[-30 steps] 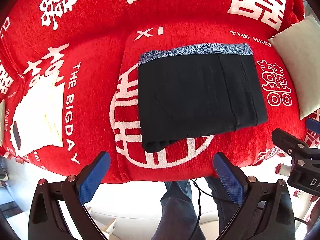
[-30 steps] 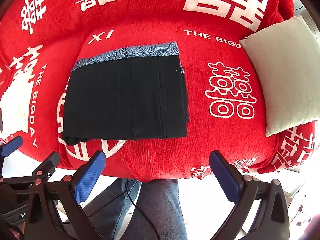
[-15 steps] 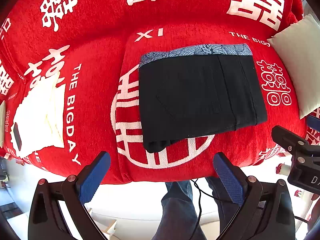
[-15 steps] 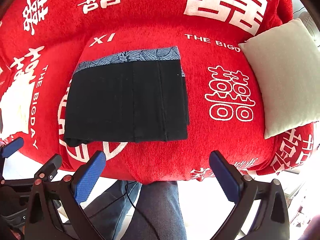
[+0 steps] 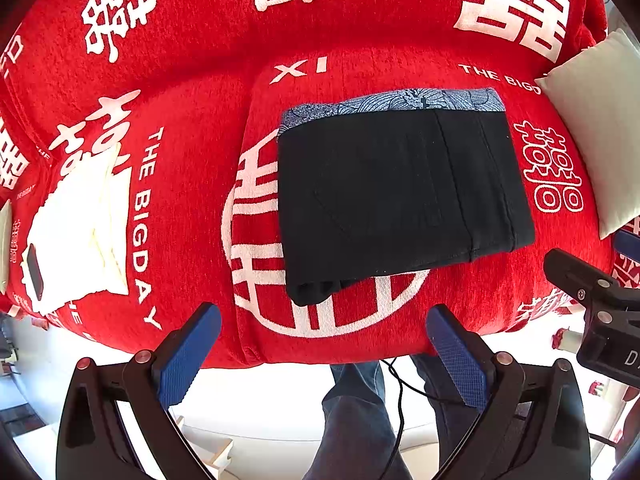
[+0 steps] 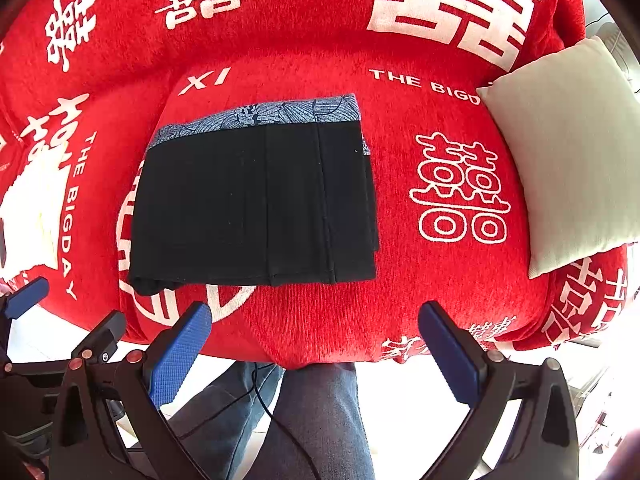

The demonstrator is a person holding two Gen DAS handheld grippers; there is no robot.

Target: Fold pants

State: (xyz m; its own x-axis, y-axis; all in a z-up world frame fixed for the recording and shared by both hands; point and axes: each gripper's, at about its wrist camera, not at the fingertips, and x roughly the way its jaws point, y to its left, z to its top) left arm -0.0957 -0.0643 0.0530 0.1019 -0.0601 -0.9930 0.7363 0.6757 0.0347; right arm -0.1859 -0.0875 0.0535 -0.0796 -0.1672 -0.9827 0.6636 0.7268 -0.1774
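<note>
Black pants [image 5: 400, 196] [image 6: 252, 204] lie folded into a flat rectangle on the red seat, with a blue patterned waistband lining [image 5: 396, 101] showing along the far edge. A rumpled corner sticks out at the near left [image 5: 312, 294]. My left gripper [image 5: 320, 354] hangs open off the seat's front edge, short of the pants, nothing between its blue pads. My right gripper [image 6: 316, 350] is open too, just off the front edge below the pants' right half, holding nothing. The right gripper's body shows at the left view's right edge [image 5: 592, 300].
A red sofa cover [image 5: 192, 128] with white lettering spans both views. A cream cushion [image 6: 568, 148] lies to the right, white folded cloth with a dark object [image 5: 80, 232] to the left. A person's legs in blue jeans [image 6: 320, 420] stand below, with a thin cable.
Both views have drifted very slightly; the pants and both open grippers stay as they were.
</note>
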